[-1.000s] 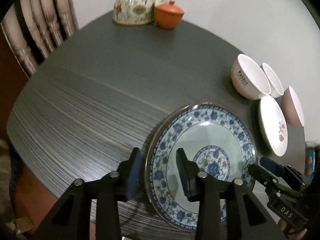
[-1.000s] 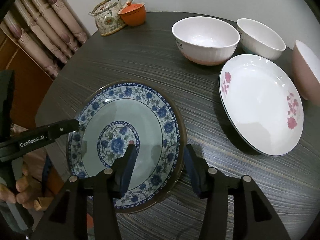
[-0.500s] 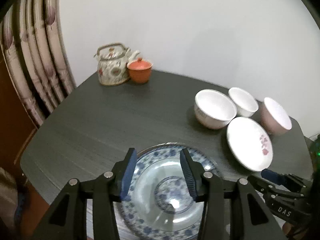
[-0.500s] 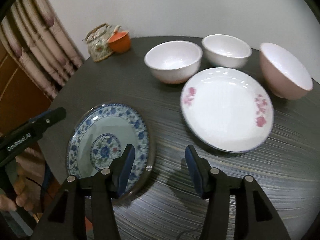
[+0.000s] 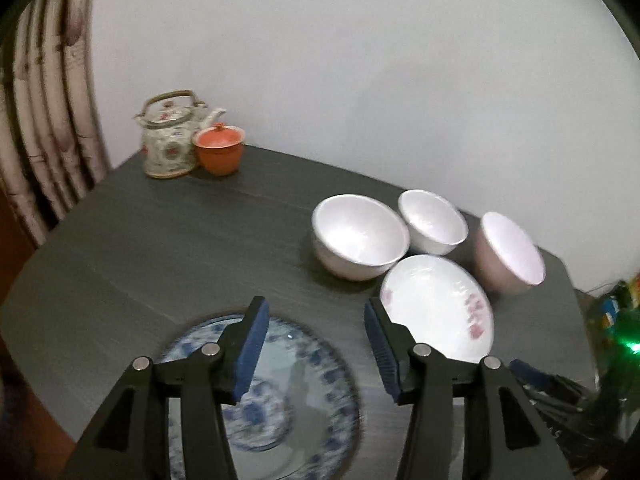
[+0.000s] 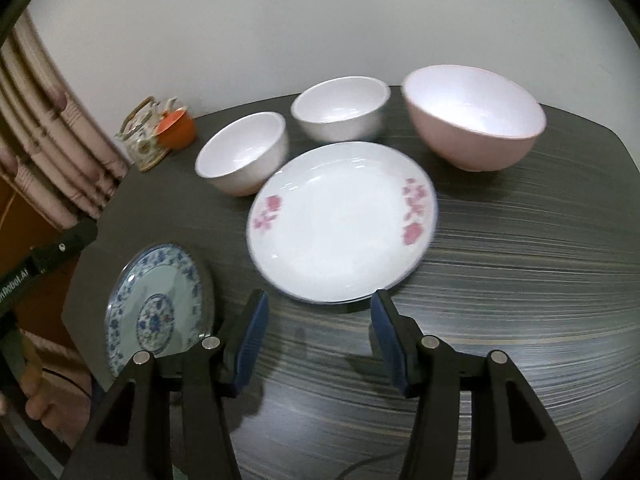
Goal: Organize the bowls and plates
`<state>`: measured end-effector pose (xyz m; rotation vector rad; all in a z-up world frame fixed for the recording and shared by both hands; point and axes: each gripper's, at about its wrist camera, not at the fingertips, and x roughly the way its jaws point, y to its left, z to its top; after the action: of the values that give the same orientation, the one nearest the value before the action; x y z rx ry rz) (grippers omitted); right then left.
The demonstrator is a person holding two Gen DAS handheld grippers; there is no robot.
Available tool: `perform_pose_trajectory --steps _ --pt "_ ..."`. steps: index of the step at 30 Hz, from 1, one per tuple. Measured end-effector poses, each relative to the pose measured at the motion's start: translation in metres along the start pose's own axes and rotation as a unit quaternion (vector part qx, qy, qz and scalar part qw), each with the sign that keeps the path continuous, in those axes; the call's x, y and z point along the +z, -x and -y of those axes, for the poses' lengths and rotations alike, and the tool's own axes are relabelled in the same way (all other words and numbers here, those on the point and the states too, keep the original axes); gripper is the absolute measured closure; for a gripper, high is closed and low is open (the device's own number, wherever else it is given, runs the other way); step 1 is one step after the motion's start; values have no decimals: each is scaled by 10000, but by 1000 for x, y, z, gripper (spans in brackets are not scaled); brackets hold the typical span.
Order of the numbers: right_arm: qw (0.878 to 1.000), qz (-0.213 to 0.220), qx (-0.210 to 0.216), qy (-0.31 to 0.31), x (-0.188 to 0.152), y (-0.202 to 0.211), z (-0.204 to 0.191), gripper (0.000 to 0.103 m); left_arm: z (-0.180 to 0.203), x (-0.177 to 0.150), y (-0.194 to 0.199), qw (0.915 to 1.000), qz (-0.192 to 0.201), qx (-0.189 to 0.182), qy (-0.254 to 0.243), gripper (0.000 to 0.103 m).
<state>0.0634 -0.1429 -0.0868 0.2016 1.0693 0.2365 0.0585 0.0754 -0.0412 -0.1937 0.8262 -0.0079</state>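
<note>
The blue-patterned plate [image 5: 288, 396] [image 6: 156, 312] lies flat on the dark table, near its front left edge. My left gripper [image 5: 316, 340] hovers above the plate's far rim. Its jaws are opening and nothing is pressed between them. My right gripper [image 6: 320, 332] stands open over bare table, just in front of the white plate with pink flowers [image 6: 340, 220] [image 5: 436, 316]. Behind that plate stand two white bowls [image 6: 244, 156] [image 6: 340, 110] and a pink bowl [image 6: 472, 116]. The left gripper's body [image 6: 44, 256] shows at the left edge of the right wrist view.
A flowered teapot [image 5: 170, 136] and an orange lidded cup [image 5: 219, 150] sit at the table's far left corner. A curtain [image 5: 44, 120] hangs to the left and a pale wall runs behind. The table's edge [image 6: 80, 280] lies close beside the blue plate.
Both grippers came off the blue plate's rim, which they straddled before, and drew back and up. The right one swung right, toward the flowered plate. The left jaws stand wider.
</note>
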Motion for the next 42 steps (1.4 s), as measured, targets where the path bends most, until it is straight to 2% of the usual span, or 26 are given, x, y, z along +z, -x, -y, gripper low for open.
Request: perform_pose_trajectory --steps 5,7,11,17,23,28,33,37,42 --pt "9999 68 -108 -66 10 -1 26 52 36 2 -22 9974 -11 124 -704 52" --pt "9998 83 -140 -87 13 -2 35 52 42 1 -33 9972 -103 27 -740 52" --pt "9997 61 -175 -125 21 -11 52 52 48 4 -59 9974 -393 -15 -611 52" --pt "9998 0 -64 -178 31 -26 67 53 42 4 -92 9949 -953 -286 -136 52" --pt "9997 -87 104 -218 37 -41 75 53 42 2 -118 9882 -1413 -575 151 52" --pt "9992 -162 219 -280 44 -53 83 55 41 1 -138 9807 -1797 -652 401 52" --pt "9984 -245 357 -365 48 -64 89 60 44 0 -149 9784 -1932 -633 378 53" --pt "9977 -338 481 -342 49 -72 91 70 45 -1 -157 9759 -2043 -648 422 53" --pt "9971 -391 557 -348 52 -79 91 77 50 -1 -165 9759 -2079 -585 300 53"
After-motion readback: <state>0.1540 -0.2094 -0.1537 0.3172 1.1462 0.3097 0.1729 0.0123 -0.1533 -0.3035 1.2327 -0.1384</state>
